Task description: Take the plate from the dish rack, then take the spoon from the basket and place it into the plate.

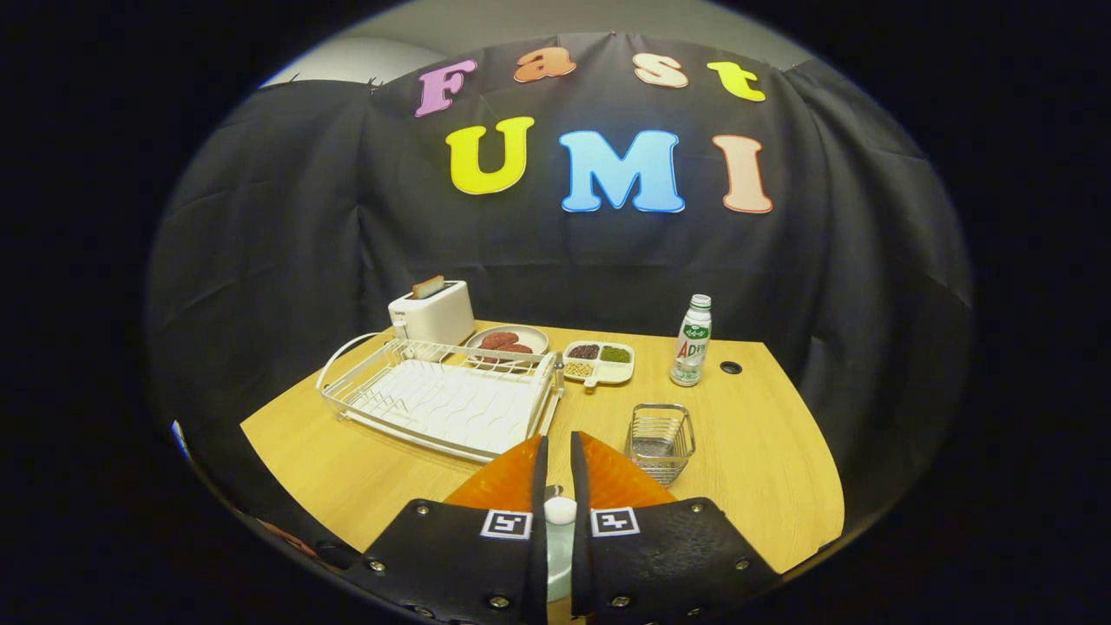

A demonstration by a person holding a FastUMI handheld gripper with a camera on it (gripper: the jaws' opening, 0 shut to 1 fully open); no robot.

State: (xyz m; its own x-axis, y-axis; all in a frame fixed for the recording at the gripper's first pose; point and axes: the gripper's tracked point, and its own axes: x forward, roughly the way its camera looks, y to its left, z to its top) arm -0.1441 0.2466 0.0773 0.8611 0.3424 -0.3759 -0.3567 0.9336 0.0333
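My gripper [558,439] hangs over the near edge of the wooden table [764,469], its fingers drawn close with a narrow slit between them. A small white rounded piece, apparently the end of the spoon [560,509], is pinched in that slit. Under it, through the gap, shows a pale surface that looks like the plate [560,560], mostly hidden by the fingers. The white wire dish rack [443,401] lies beyond the fingers to the left with no plate in it. The small metal mesh basket [660,441] stands just ahead to the right and holds nothing.
Behind the rack stand a white toaster [432,314] with a slice in it and a plate of reddish patties [508,340]. A divided dish of grains [599,360] and a drink bottle [692,341] sit further right, near a cable hole [731,367].
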